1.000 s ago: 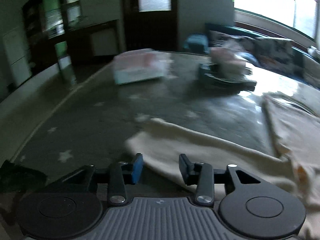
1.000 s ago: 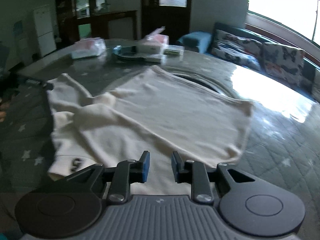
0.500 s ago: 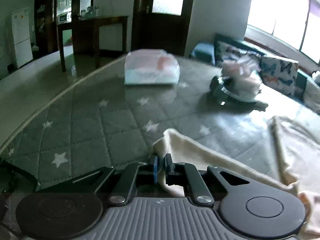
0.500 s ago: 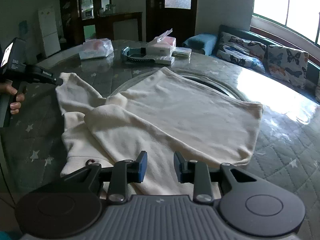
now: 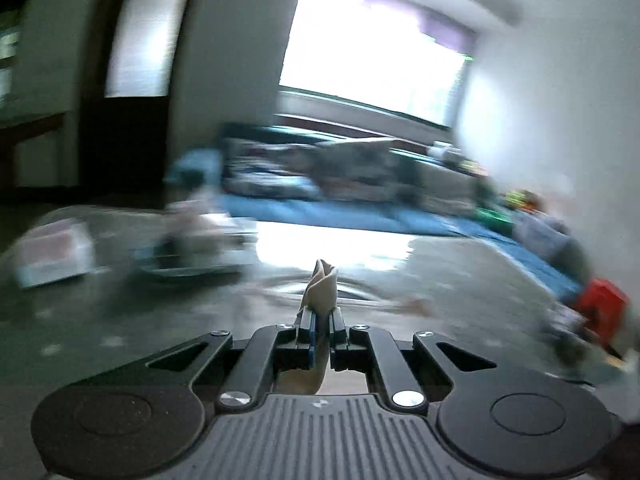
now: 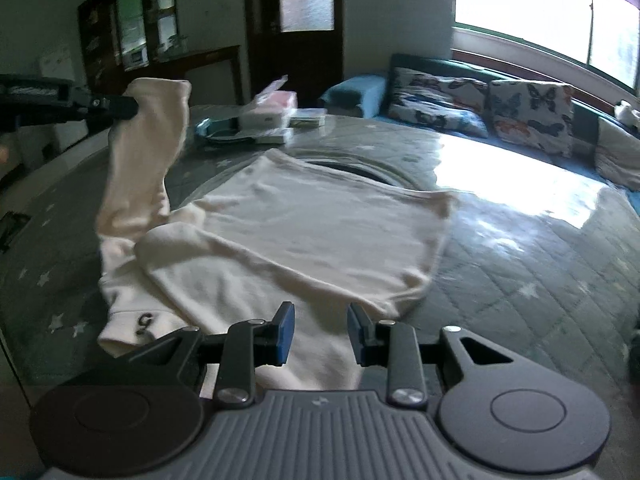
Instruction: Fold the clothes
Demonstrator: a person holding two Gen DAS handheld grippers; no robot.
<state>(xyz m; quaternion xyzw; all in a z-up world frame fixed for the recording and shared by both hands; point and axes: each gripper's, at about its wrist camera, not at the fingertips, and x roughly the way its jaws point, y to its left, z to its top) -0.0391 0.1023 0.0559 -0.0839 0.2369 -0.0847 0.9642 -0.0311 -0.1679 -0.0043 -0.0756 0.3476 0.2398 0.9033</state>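
**Cream sleeve lifted off the quilted bench**

Nearest, the right gripper (image 6: 319, 334) hangs with its blue-padded fingers spread apart, gripping nothing, just above the near hem of a soft cream sweater (image 6: 316, 228). The garment lies flat on the bench (image 6: 540, 264), whose grey quilted cover is stitched in diamonds and dotted with pale stars. At the left, the left gripper (image 5: 320, 326) is clamped tight on the sleeve (image 6: 148, 152), which rises from the bench in a limp column. Beyond sit a boxy tissue pack (image 6: 272, 110) and butterfly-print cushions (image 6: 480, 108).
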